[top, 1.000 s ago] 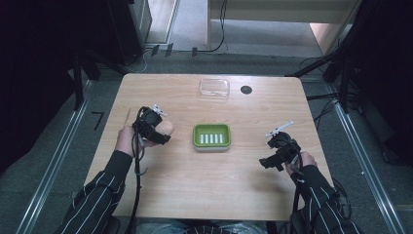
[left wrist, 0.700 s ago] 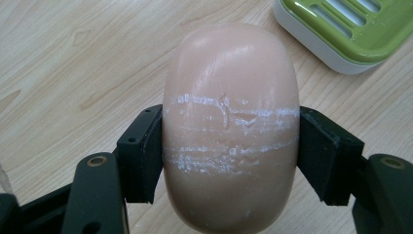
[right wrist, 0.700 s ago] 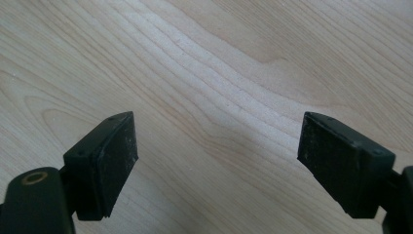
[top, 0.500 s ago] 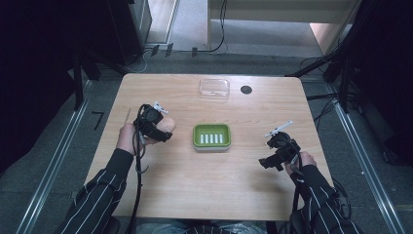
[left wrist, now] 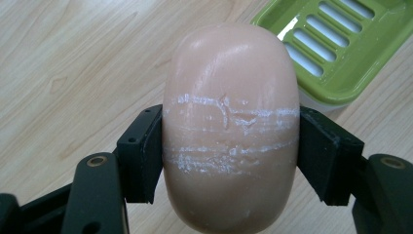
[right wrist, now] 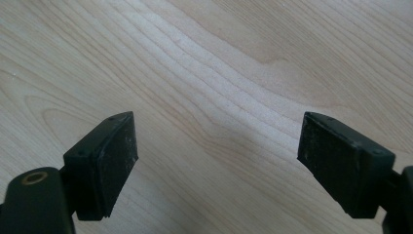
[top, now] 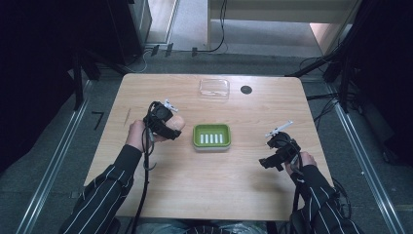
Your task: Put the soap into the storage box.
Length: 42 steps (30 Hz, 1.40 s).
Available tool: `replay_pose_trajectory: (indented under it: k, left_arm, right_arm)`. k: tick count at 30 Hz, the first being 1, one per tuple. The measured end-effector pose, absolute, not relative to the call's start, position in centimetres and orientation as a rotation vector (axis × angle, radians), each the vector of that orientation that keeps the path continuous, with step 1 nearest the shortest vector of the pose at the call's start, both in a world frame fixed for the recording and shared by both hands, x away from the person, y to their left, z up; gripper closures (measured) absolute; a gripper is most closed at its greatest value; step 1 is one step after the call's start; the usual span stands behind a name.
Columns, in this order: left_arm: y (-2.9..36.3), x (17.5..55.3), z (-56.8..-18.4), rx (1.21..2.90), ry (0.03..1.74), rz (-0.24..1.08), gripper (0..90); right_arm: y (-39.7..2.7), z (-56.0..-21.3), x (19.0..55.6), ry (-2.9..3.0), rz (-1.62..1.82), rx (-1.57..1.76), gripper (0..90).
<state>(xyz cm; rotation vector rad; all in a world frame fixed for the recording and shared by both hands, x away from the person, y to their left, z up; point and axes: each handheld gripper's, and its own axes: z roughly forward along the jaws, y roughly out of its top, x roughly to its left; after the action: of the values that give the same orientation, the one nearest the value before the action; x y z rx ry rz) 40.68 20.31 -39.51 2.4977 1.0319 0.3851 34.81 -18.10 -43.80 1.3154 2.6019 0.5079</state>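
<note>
Nearest the person's edge of the table (top: 204,195): two forearms in dark sleeves with pale stripes, one at each lower corner of the high view, with a broad stretch of bare wood between them.

Item, right gripper (top: 275,157): held low over the right part of the table, well apart from everything else. Jaws stand wide with nothing between them; the right gripper view (right wrist: 214,165) shows plain wood grain in the gap.

Item, left gripper (top: 170,127): held over the left middle of the table, jaws clamped on the two sides of a bar of soap (left wrist: 230,122). Soap is peach-coloured, rounded, scuffed with whitish bands across its face; no stamp or lettering can be read on it. High view shows only its pale end (top: 176,124) past the gripper body.

Item, soap dish (top: 211,137): green, slotted, at table centre, just to the right of the held soap. Left gripper view shows its corner and slots (left wrist: 336,44) beyond the soap, and a whitish base under the green rim.

Item, clear plastic lid or tray (top: 214,88): near the far edge.

Item, small dark round spot (top: 246,89): beside it, to the right; kind not readable.

Open wood lies on all sides of the dish.
</note>
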Motion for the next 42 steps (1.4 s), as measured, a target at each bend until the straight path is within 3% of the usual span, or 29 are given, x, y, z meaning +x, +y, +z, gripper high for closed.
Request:
replay_pose_trajectory:
  k: [42]
  left_arm:
    - [15.3, 41.8, -39.6, 2.506, 0.842, 0.343, 33.6]
  right_arm:
    - [-18.1, -43.9, 34.8, 2.605, 0.501, 1.321, 15.4]
